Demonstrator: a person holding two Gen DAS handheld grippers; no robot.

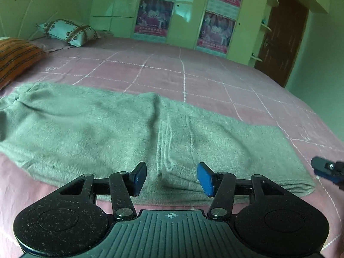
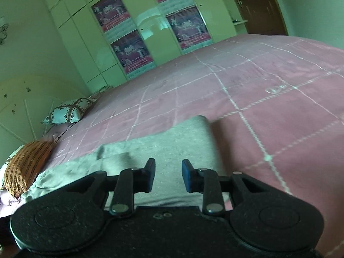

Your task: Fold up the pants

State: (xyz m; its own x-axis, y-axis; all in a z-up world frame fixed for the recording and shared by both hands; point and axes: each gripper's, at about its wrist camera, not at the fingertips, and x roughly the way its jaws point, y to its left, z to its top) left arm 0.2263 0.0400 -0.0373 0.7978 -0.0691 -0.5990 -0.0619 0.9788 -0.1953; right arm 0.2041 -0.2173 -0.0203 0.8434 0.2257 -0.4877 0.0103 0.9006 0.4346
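Grey fleece pants (image 1: pixel 86 129) lie flat across the near part of a pink checked bedspread (image 1: pixel 172 68), running left to right, with a folded end at the right. My left gripper (image 1: pixel 172 178) hovers over their near edge around the middle; it is open and its blue pads (image 1: pixel 205 179) hold nothing. In the right wrist view the pants (image 2: pixel 172 137) end just ahead, one corner reaching onto the bedspread (image 2: pixel 279 99). My right gripper (image 2: pixel 168 176) is over that end, open by a narrow gap with only fabric seen below. Its tip also shows at the edge of the left wrist view (image 1: pixel 329 169).
An orange striped pillow (image 1: pixel 15 58) and a white patterned pillow (image 1: pixel 68 31) lie at the far left of the bed. Beyond the bed stands a pale wardrobe with posters (image 1: pixel 217 30), and a brown door (image 1: pixel 281 36) is at the right.
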